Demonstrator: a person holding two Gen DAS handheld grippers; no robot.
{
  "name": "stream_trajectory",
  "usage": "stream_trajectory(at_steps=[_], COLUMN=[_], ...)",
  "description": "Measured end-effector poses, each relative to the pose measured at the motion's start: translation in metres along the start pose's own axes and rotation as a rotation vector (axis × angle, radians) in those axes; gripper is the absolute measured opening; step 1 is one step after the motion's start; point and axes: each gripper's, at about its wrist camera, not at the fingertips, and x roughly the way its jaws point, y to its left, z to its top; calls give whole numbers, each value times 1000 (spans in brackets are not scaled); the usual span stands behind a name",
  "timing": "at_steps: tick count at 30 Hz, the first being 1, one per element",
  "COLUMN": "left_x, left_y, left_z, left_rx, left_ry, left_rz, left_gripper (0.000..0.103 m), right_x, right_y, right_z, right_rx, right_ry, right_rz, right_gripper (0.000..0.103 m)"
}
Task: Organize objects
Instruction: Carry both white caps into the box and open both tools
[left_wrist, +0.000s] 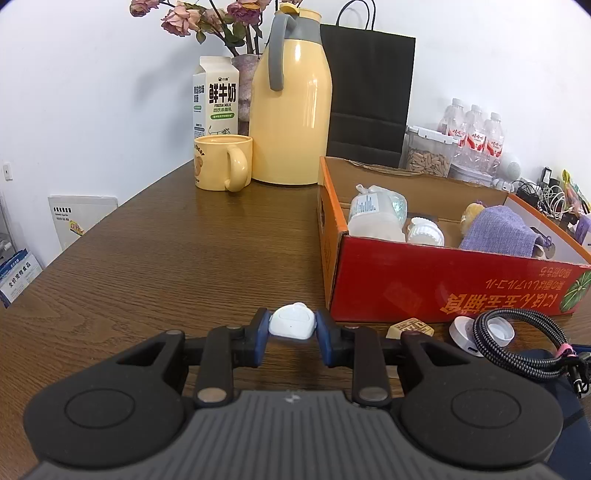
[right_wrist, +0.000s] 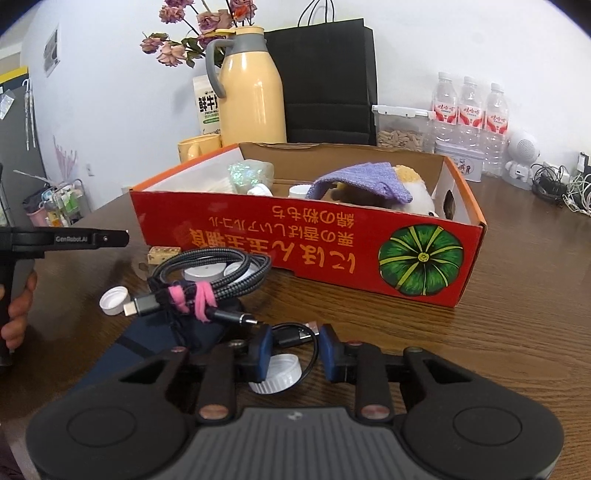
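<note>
My left gripper (left_wrist: 292, 331) is shut on a small white rounded case (left_wrist: 292, 322), held just above the wooden table (left_wrist: 166, 258), left of the red cardboard box (left_wrist: 443, 288). The box holds a plastic bottle (left_wrist: 373, 218), a white cap, a purple cloth (left_wrist: 498, 230) and a plush toy. My right gripper (right_wrist: 296, 352) is open near the table, with a white bottle cap (right_wrist: 277, 373) and a thin black cable (right_wrist: 295, 334) between its fingers. A braided cable coil with pink ties (right_wrist: 210, 280) lies in front of the box (right_wrist: 314, 243).
A yellow thermos (left_wrist: 291, 107), yellow mug (left_wrist: 221, 162), milk carton (left_wrist: 216, 96), flowers, black paper bag (left_wrist: 369, 96), seed container and water bottles (left_wrist: 476, 136) stand at the back. A white disc (left_wrist: 466, 334), a small tile (left_wrist: 410, 326) and a dark blue pouch (right_wrist: 155, 339) lie before the box.
</note>
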Motion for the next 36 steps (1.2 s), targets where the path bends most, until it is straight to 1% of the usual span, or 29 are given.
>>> stream_trajectory(at_steps=[3,12,18,23,26,31,36], left_x=[-2,-7,-26,-36,-30,-13,11], left_y=[0,0,-9,-31,-52,-82,-95], left_z=[0,0,7,26,42,66,84], left_rx=[-2,-8,2,29,51,70,68], left_ry=[-4,-27,-95,-164,-176,-196,-191], left_rz=[-2,-4,-12,-56,-85,-117,-108], left_gripper=[28,28,28,28,28,28,28], right_x=[-4,-27,-44,-51,-45,-20,16], right_y=[0,-14,-17,-15,-9,2,5], right_z=[-1,2,13,39,60,97,121], right_rx=[17,69,73,65,47,28,37], right_ry=[-13,-88,-158,-235,-271,-307,-298], right_rz=[-11,-48,-58,-49,-32,-27,-49], right_gripper=[26,26,26,26,26,26,26])
